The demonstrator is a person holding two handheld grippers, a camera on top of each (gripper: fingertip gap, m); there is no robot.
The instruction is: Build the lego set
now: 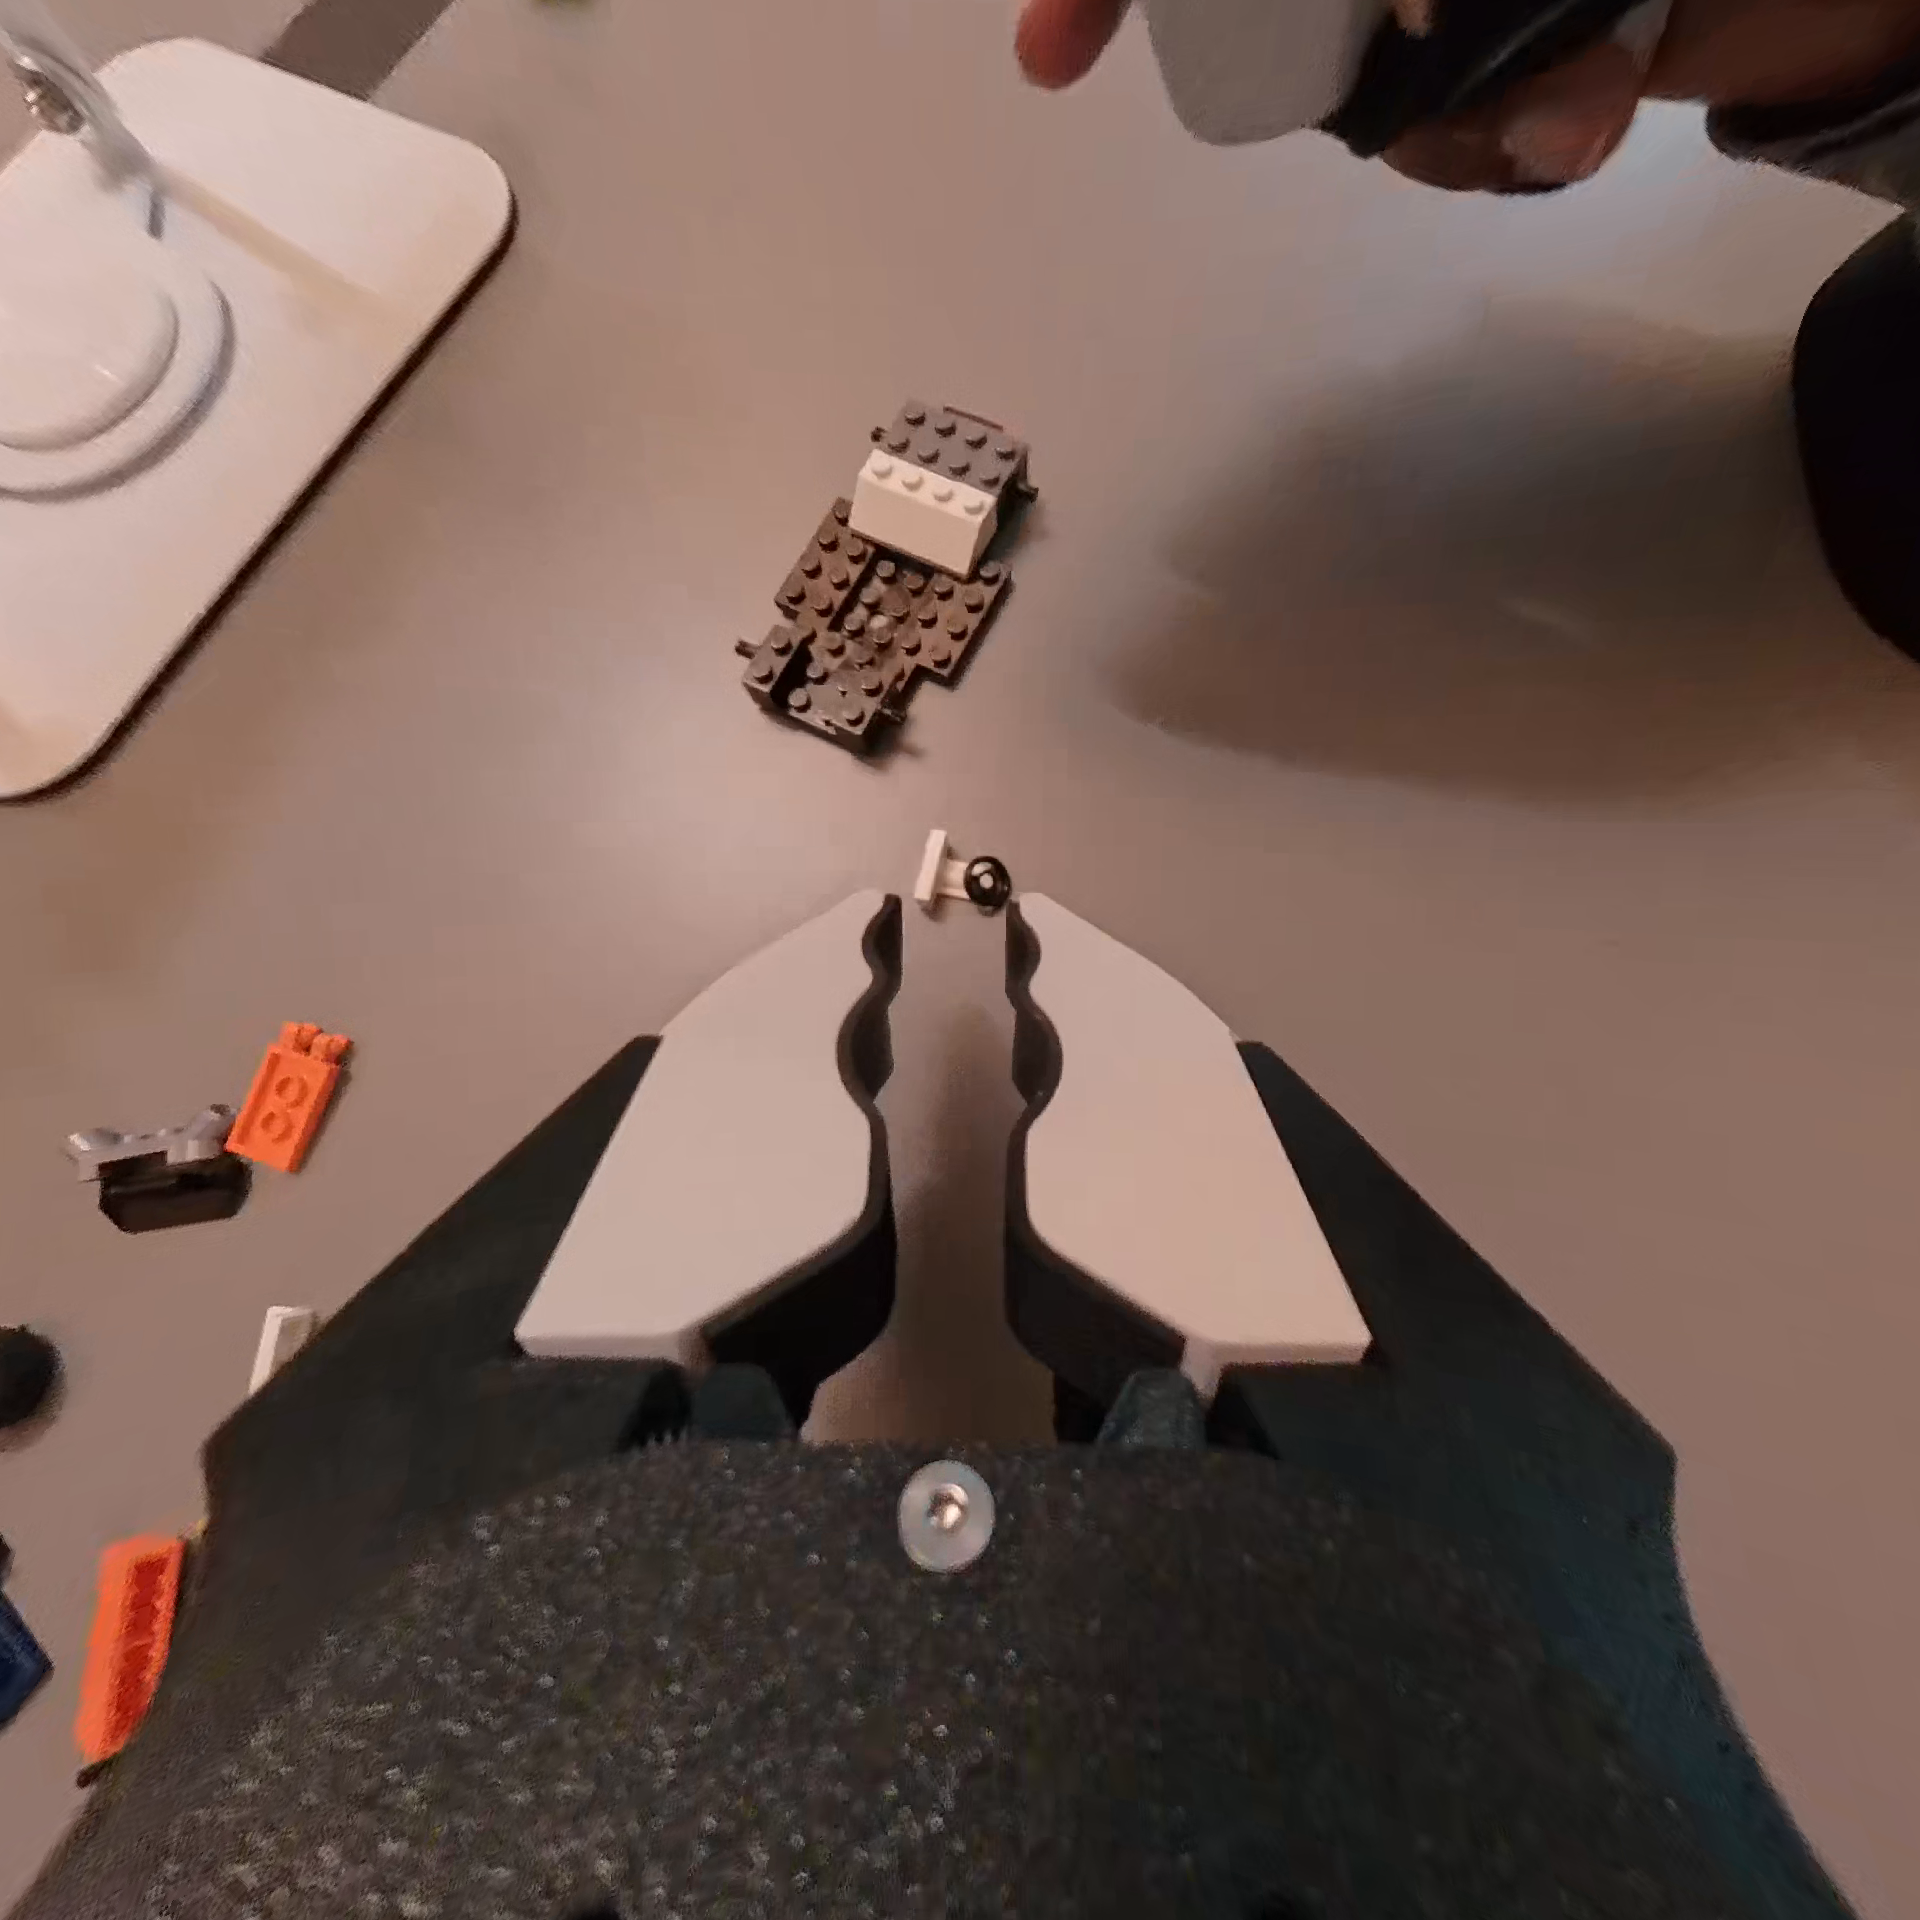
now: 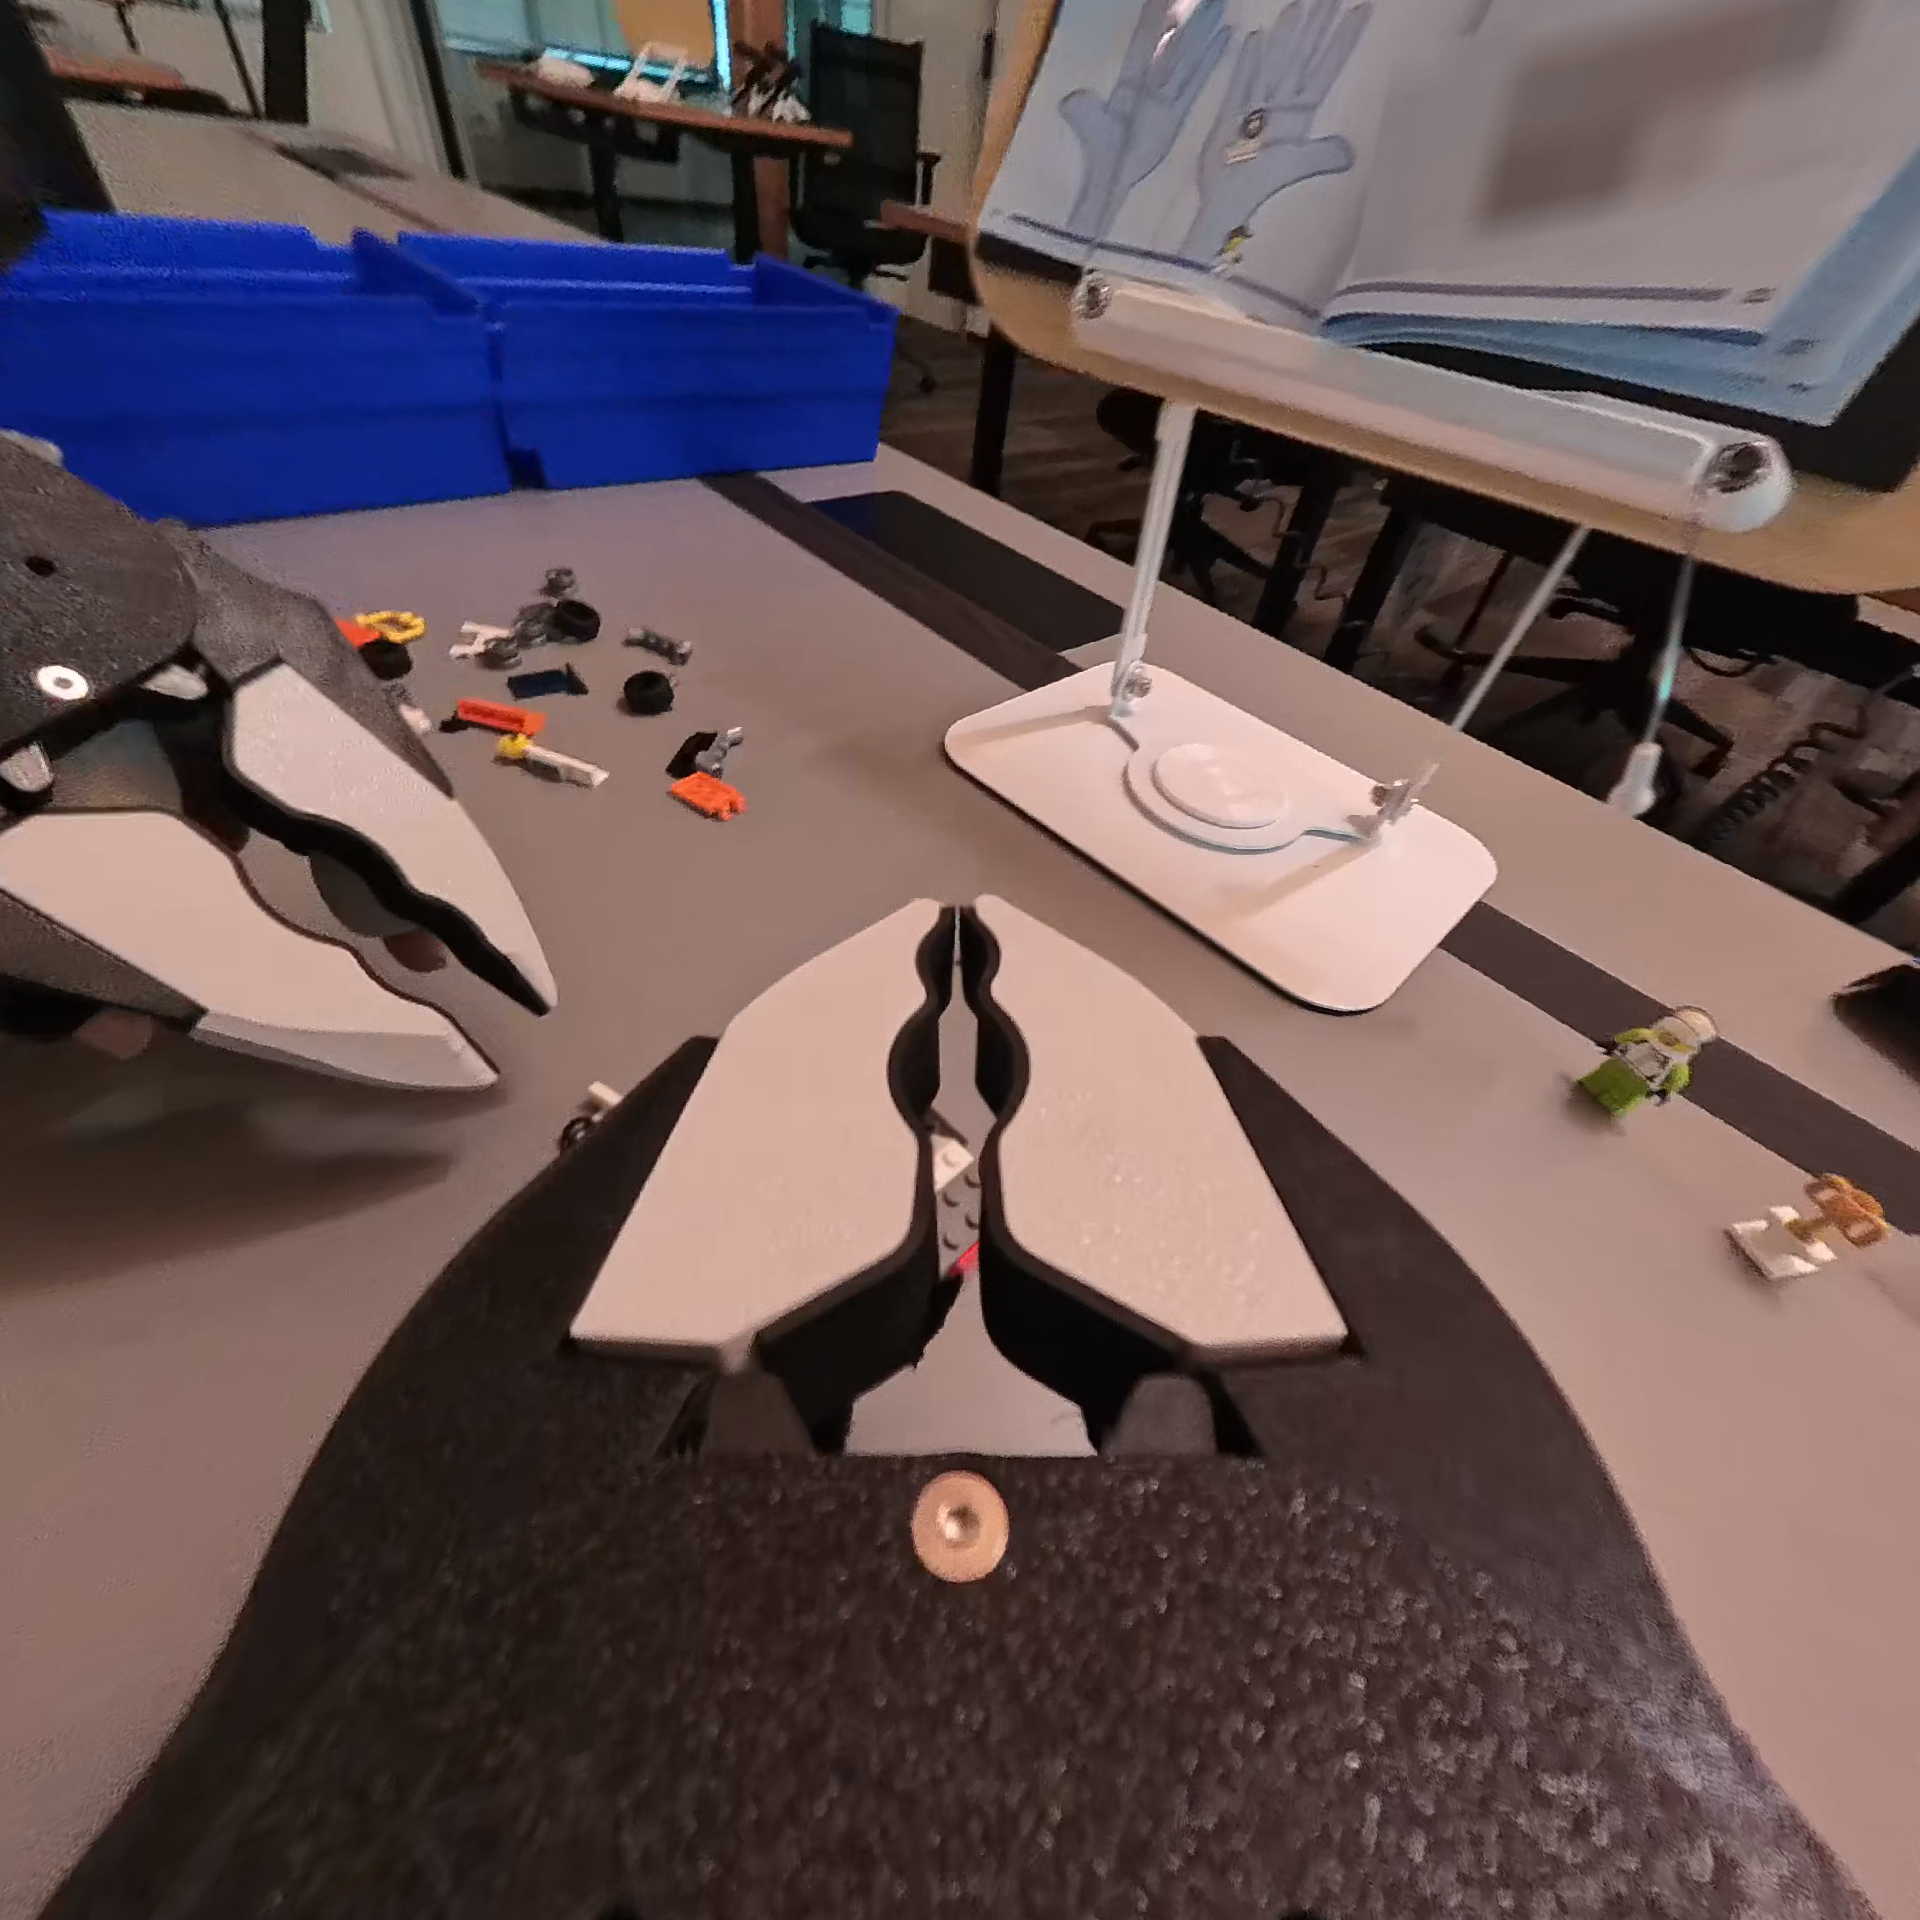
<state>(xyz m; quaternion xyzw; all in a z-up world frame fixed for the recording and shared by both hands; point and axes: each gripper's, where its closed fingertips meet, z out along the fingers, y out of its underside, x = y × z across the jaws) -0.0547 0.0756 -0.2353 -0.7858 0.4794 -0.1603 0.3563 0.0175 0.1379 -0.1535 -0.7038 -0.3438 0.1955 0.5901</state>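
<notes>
A dark grey Lego car chassis (image 1: 883,613) with a white brick (image 1: 925,509) on its far half lies on the grey table. A small white piece with a black steering wheel (image 1: 961,878) lies just beyond my left gripper's (image 1: 951,904) tips; that gripper is open and empty. It also shows in the right wrist view (image 2: 514,1039), at the left. My right gripper (image 2: 956,920) is shut, with nothing visible between its tips, and hovers over the chassis (image 2: 958,1195), which shows through the finger gap. The steering-wheel piece (image 2: 594,1103) peeks out beside it.
Loose pieces lie on the table: orange plates (image 1: 281,1107), grey and black parts (image 1: 156,1174), a scattered pile (image 2: 561,675). A minifigure (image 2: 1647,1060) and a white-and-gold piece (image 2: 1813,1231) lie at right. A white stand (image 2: 1226,821) holds an open booklet (image 2: 1455,208). Blue bins (image 2: 447,353) stand behind. The tips of one gripper are about 12 cm away from the tips of the other.
</notes>
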